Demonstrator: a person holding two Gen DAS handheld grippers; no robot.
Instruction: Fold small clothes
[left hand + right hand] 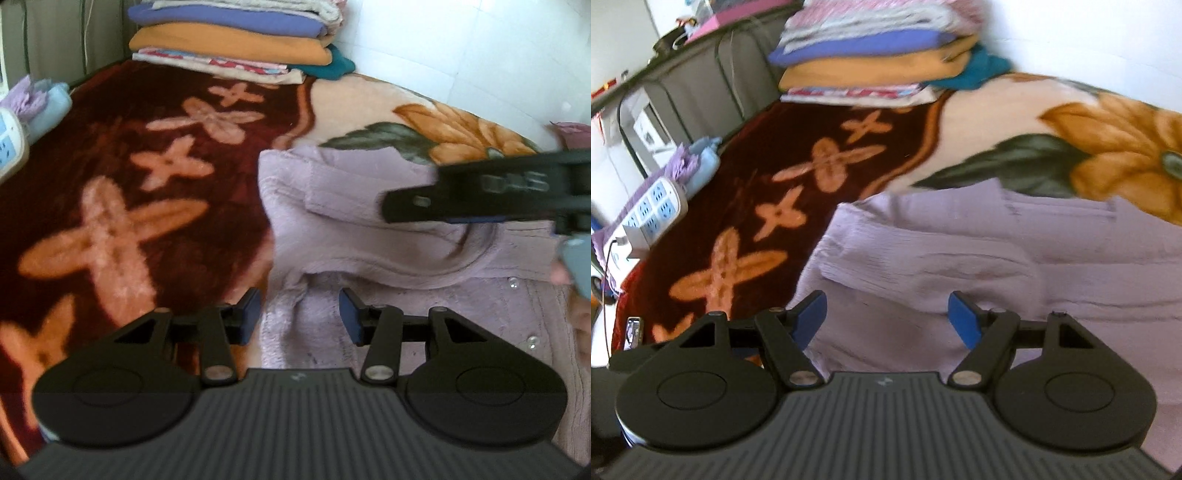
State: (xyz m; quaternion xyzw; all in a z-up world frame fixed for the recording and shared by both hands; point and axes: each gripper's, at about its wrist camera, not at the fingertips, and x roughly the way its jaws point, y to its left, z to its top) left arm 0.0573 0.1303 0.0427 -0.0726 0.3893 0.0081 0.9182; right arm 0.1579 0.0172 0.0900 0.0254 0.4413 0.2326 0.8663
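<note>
- While both grippers hang over it, the lilac cardigan (369,236) lies spread on the flowered blanket (110,184), on that blanket's pale side, with its left edge along the border where the dark red field ends.
- Part of the cardigan is folded over itself: a curved fold runs across its middle, and a flat band of cloth lies higher up toward the orange flower printed on the blanket.
- Small clear buttons (512,283) show on the cardigan's right part, in the left wrist view.
- On the cardigan's left edge, the left gripper (300,314) has its fingers spread apart; nothing is between the blue pads (349,314). One pad sits over the cardigan, the other about at its edge, next to the blanket's dark red field.
- Over the cardigan's upper right part, the right gripper (391,203) comes in from the right in the left wrist view, blurred; from that side its jaws are not readable.
- From its own camera, the right gripper (888,317) has its fingers wide apart and empty, blue pads (964,321) above the cardigan's cloth; whether they touch it cannot be told.
- Beyond the cardigan, at the blanket's far end by the white wall, stands a stack of folded clothes (236,40): purple, orange, a printed piece, teal.
- Left of the cardigan, past the blanket's dark red field, a white power strip (653,210) lies at the edge, with a pale blue and purple bundle (698,162) just behind it.
</note>
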